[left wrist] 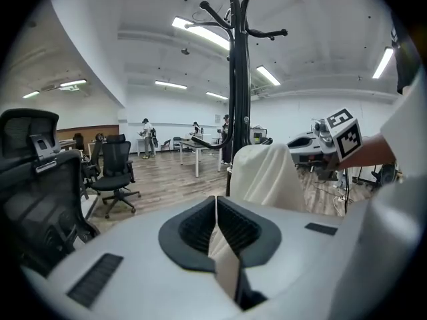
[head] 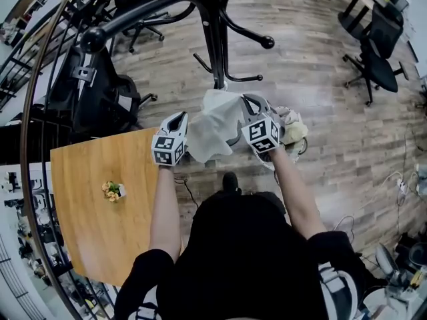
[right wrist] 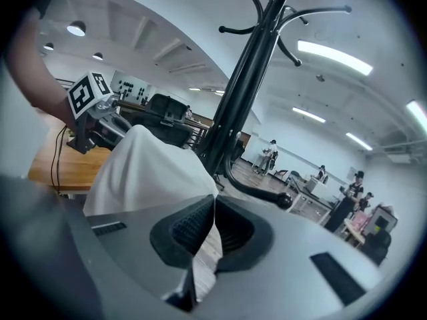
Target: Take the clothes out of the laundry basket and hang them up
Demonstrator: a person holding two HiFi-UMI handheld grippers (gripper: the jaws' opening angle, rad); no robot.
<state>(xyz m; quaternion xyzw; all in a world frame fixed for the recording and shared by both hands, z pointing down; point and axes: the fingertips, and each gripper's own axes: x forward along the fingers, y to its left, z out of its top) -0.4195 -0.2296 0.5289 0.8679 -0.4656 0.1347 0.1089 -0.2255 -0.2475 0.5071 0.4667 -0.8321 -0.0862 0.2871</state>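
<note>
Between our two grippers, just short of the coat rack [head: 215, 45], the pale garment [head: 213, 131] hangs spread crosswise, its long edge running hand to hand. Our left gripper [left wrist: 217, 227] has its jaws pinched tight on one end of the fabric, and our right gripper [right wrist: 212, 227] is clamped on the other end likewise. Both arms reach forward, jaws tipped slightly downward, with the right hand seeming nearer the pole. The hooks stand ahead and above the cloth, so we judge a lift comes next. The laundry basket [head: 301, 147] sits on the floor by our right hand.
</note>
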